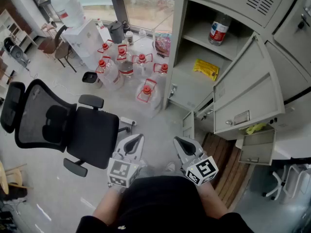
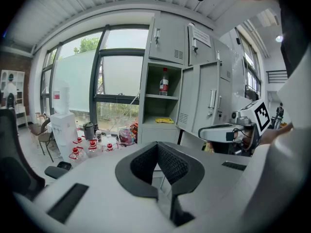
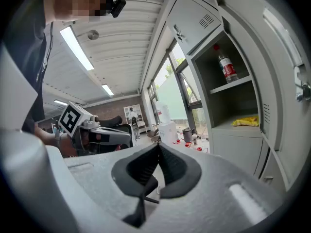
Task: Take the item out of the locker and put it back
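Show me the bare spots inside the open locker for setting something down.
Upper shelf: free either side of the bottle. Lower shelf: free in front of the yellow packet. Crowded: around the water jugs outside.

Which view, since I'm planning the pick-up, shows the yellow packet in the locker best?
The head view: it looks down on the yellow packet, showing its whole top on the lower shelf. The left gripper view shows the yellow packet small and distant; the right gripper view shows it nearly edge-on.
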Demonstrator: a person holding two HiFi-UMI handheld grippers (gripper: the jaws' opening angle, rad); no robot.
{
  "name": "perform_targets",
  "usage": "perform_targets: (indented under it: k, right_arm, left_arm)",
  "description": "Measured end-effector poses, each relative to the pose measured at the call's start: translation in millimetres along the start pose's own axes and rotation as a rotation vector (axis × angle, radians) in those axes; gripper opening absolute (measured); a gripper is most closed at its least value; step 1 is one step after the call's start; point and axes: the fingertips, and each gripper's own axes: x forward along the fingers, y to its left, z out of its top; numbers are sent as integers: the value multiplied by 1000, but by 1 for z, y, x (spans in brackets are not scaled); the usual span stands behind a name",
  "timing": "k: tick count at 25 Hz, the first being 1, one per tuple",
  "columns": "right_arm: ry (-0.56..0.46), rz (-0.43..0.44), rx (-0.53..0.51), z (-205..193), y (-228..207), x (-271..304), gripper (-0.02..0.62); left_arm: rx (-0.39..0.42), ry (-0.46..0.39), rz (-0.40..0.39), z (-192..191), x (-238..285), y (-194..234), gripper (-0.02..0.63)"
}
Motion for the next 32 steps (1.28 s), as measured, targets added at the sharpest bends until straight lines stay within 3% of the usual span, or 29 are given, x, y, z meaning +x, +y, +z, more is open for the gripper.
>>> perform_targets:
  k: [13,20,26,32]
  right_arm:
    - [1,-37,-25,9,45,39,-2]
    - [6,-123,17,1,65,69,-2]
    - [32,-139,-2,-5,98,91,-2]
    - [43,-146,11,-9,94,106,-2]
  left_arm:
    - [-20,-52,-8,-1,-37,58,15]
    - [-28,-58,-71,-21,-59,91,15]
    - [-38,-57,-112,-33,-76,115,15]
    - [-49,-43,-121,-38,-68,126,15]
